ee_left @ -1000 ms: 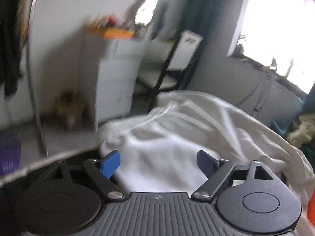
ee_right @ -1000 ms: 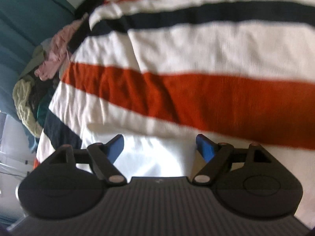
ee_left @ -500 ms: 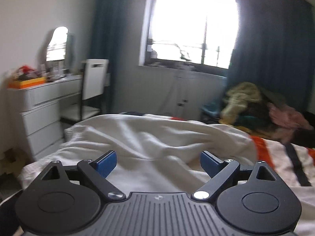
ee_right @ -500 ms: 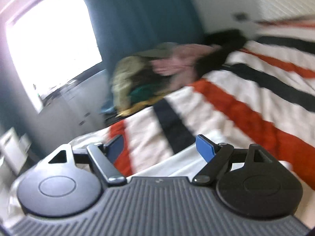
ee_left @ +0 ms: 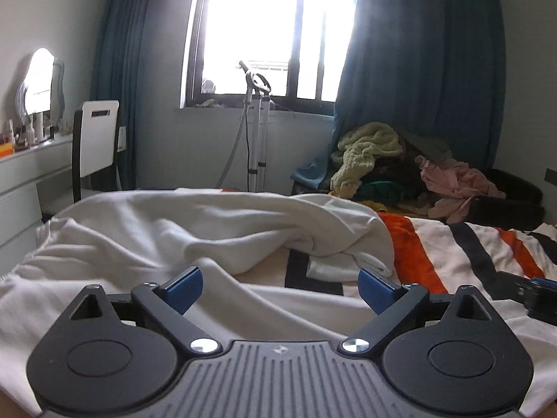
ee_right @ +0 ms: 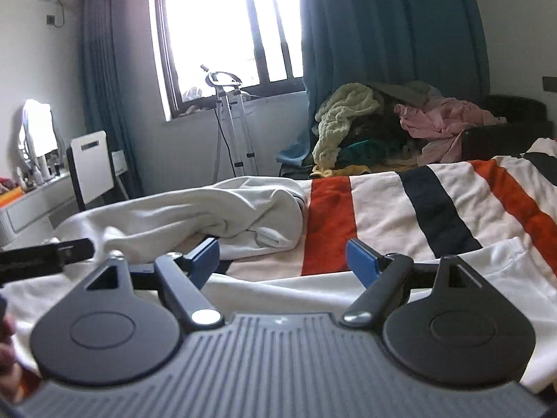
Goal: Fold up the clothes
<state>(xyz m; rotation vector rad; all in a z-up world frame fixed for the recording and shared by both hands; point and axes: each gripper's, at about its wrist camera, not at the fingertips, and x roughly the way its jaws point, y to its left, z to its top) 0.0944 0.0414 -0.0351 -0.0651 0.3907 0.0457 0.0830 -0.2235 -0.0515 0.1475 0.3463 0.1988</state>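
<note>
White garment (ee_left: 181,230) lies rumpled across the bed's striped blanket (ee_left: 449,244), one part bunched toward the window, another spread flat under both tools. Left gripper (ee_left: 280,287) hovers over the flat part; its blue fingers (ee_left: 182,287) are spreading apart with nothing pinched between them. Right gripper (ee_right: 282,257) hangs just beside it over the cloth's edge, fingers (ee_right: 362,259) wide and empty. Behind the bed, piled laundry (ee_right: 383,129) sits below the curtain (ee_right: 383,35).

bedspread (ee_right: 435,209): open flat stretch right of white garment (ee_left: 195,230), passable
white garment: bunched ridge blocks bedspread's left part
clothes pile (ee_right: 383,129): blocks bedspread's far edge
</note>
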